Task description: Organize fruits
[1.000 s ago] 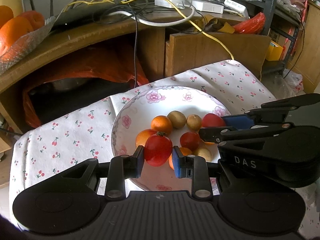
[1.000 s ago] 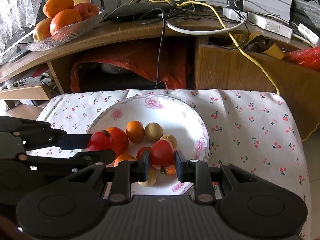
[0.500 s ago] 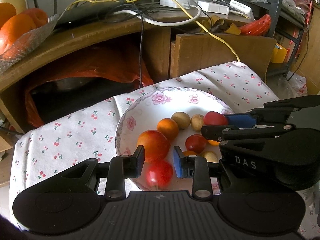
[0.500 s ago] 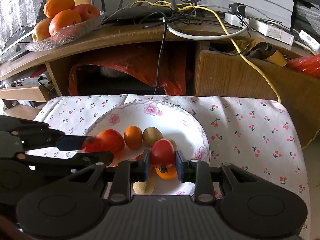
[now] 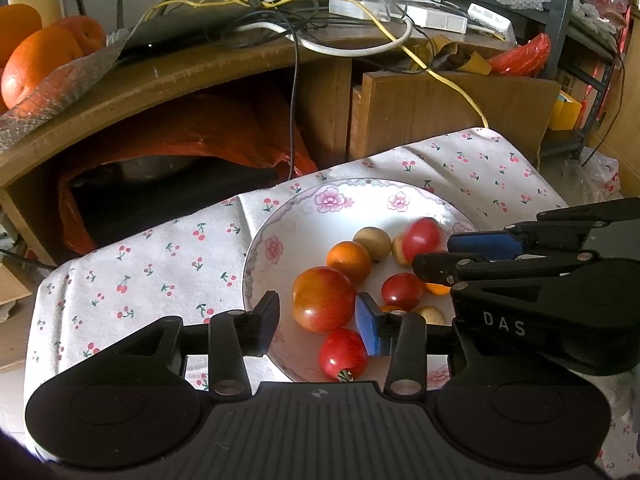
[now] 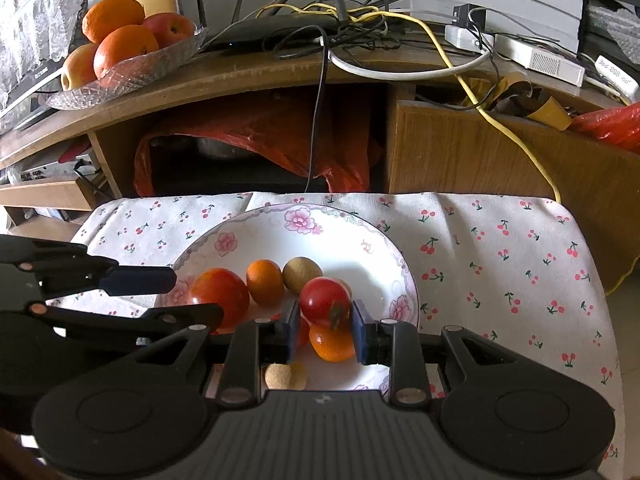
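A white floral plate [image 5: 312, 216] [image 6: 256, 236] on a cherry-print cloth holds several small fruits: a large red-orange tomato [image 5: 323, 298] [image 6: 219, 295], an orange [image 5: 349, 261] [image 6: 265, 282], a kiwi [image 5: 373, 243] [image 6: 301, 273] and small red tomatoes. My left gripper [image 5: 318, 324] is open and empty above the plate's near edge, with a small red tomato [image 5: 343, 354] lying loose below it. My right gripper [image 6: 325, 330] is shut on a small red tomato [image 6: 325, 301], held just above the plate's right side; it shows from the side in the left wrist view [image 5: 436, 258].
A wooden desk behind carries a glass dish of oranges and apples [image 6: 124, 52], a router and tangled cables [image 6: 340, 24]. An orange plastic bag [image 6: 256, 136] fills the shelf under it. The cloth [image 6: 500, 256] extends right of the plate.
My left gripper opened and let its small red tomato drop onto the plate's near edge, then drew back. My right gripper lifted its tomato slightly, still shut on it.
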`<state>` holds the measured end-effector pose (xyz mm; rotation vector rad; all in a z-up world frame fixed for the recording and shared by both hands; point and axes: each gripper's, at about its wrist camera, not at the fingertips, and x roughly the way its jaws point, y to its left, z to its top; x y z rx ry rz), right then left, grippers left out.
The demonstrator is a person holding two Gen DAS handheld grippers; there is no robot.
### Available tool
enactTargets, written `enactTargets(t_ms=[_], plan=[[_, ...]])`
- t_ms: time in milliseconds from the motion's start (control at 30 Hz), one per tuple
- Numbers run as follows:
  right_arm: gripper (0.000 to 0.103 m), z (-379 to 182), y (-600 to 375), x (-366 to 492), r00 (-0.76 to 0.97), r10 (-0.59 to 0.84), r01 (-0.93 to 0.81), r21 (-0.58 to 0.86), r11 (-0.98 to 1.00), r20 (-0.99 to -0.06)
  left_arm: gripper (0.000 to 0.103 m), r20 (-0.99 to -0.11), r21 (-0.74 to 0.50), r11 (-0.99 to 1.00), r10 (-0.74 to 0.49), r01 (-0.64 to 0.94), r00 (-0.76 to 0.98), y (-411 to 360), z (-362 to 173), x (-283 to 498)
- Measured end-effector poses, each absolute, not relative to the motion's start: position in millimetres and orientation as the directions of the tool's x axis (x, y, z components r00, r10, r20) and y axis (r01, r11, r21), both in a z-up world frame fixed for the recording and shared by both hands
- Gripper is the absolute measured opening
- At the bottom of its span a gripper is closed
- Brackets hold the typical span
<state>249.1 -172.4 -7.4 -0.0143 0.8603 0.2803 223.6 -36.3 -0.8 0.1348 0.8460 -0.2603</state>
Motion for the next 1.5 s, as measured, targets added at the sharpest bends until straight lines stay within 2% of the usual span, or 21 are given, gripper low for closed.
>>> enactTargets(t_ms=[300,433,767,1333,1500], plan=[[0.027,-4,-174,247,0.615,0.241,-0.244,0.11,0.963,-0.75,0.061,-0.747,0.016,0.963,-0.167,0.268,0.644,-33,3,220],[0.029,-1,-175,243,0.622,0.239,-0.239,0.11,0.965,-0.746,0.062,-0.743,0.014,0.964,-0.167,0.265,0.648,-32,6,217],[0.031,16,-182,232,0.65,0.241,-0.22,0.125,0.967,-0.721,0.084,-0.726,0.017,0.966,-0.165,0.257,0.668,-32,16,201],[0.032,43,-191,178,0.673,0.244,-0.211,0.135,0.968,-0.698,0.087,-0.705,-0.01,0.976,-0.162,0.218,0.691,-23,36,162],[0.032,46,-192,160,0.673,0.249,-0.213,0.139,0.967,-0.696,0.091,-0.703,0.0,0.979,-0.146,0.204,0.696,-23,37,149]])
